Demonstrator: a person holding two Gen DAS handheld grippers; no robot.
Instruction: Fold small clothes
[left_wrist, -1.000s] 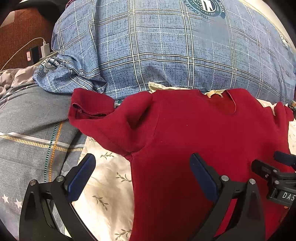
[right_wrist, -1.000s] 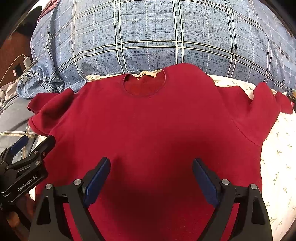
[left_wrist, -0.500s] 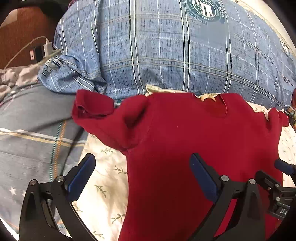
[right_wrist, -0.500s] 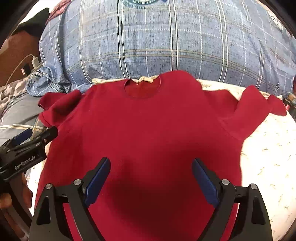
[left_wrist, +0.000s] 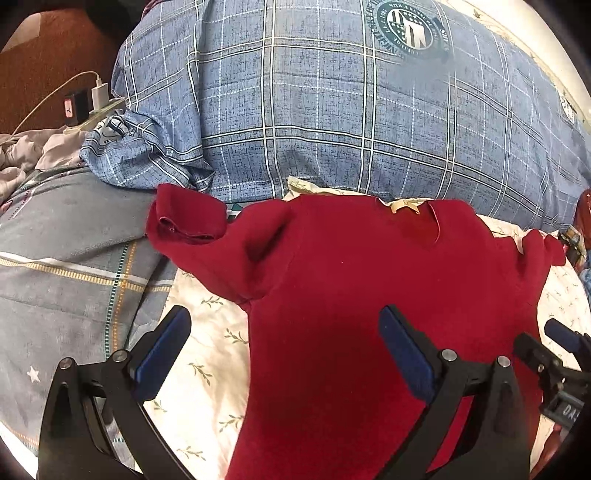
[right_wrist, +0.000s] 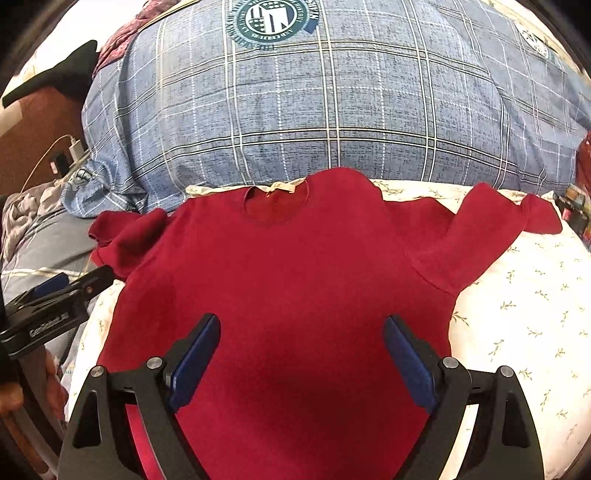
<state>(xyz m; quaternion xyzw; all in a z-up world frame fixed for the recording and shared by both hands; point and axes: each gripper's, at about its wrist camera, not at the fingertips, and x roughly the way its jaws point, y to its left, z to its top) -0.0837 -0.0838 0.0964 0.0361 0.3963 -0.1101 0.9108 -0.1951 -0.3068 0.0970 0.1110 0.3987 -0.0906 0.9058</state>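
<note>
A blue plaid duvet (right_wrist: 332, 110) bearing a round crest is heaped along the far side of the bed, behind a white leaf-print sheet (right_wrist: 524, 325). Spread flat on that sheet, neckline toward the duvet, lies a red short-sleeved shirt (right_wrist: 295, 280), its left sleeve (left_wrist: 192, 225) rumpled over a grey checked blanket (left_wrist: 74, 266). The right claw (right_wrist: 303, 354) hovers wide open above the shirt's middle, holding nothing. The left claw (left_wrist: 284, 350) hangs equally wide open over the shirt's left side edge, also empty. A white charger (left_wrist: 99, 94) sits plugged in at far left.
</note>
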